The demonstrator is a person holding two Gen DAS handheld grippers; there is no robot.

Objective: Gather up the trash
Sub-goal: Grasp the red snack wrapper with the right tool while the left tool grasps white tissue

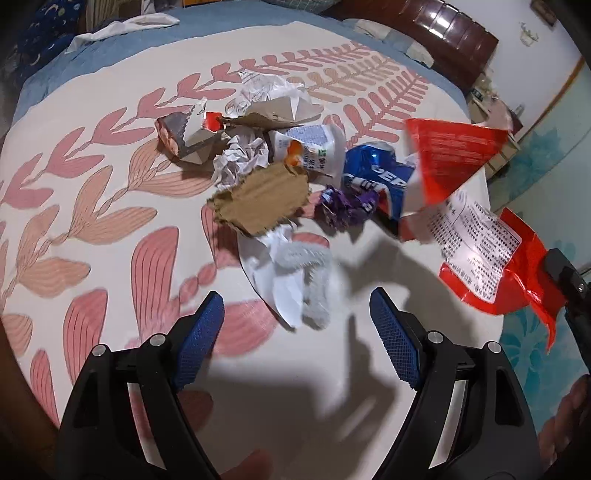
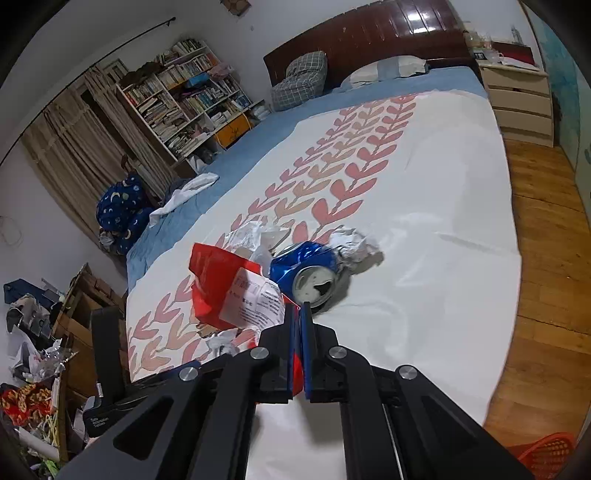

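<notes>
The left wrist view looks steeply down along its own tool (image 1: 297, 332) at the bed's white cover with pink leaf print (image 1: 92, 206), close above a heap of litter; the dark wooden headboard (image 1: 454, 33) curves along its upper right edge. The right wrist view sits at the bed's foot corner, tilted less steeply, and faces up the length of the bed toward the same headboard (image 2: 369, 40), taking in a packed white bookshelf (image 2: 184, 96) and wooden floor (image 2: 546, 258). Both views share the crushed blue drink can (image 1: 373, 177) (image 2: 306, 269) and the red and white printed wrapper (image 1: 458, 206) (image 2: 236, 291), which the right tool (image 2: 296, 314) carries close to its lens.
</notes>
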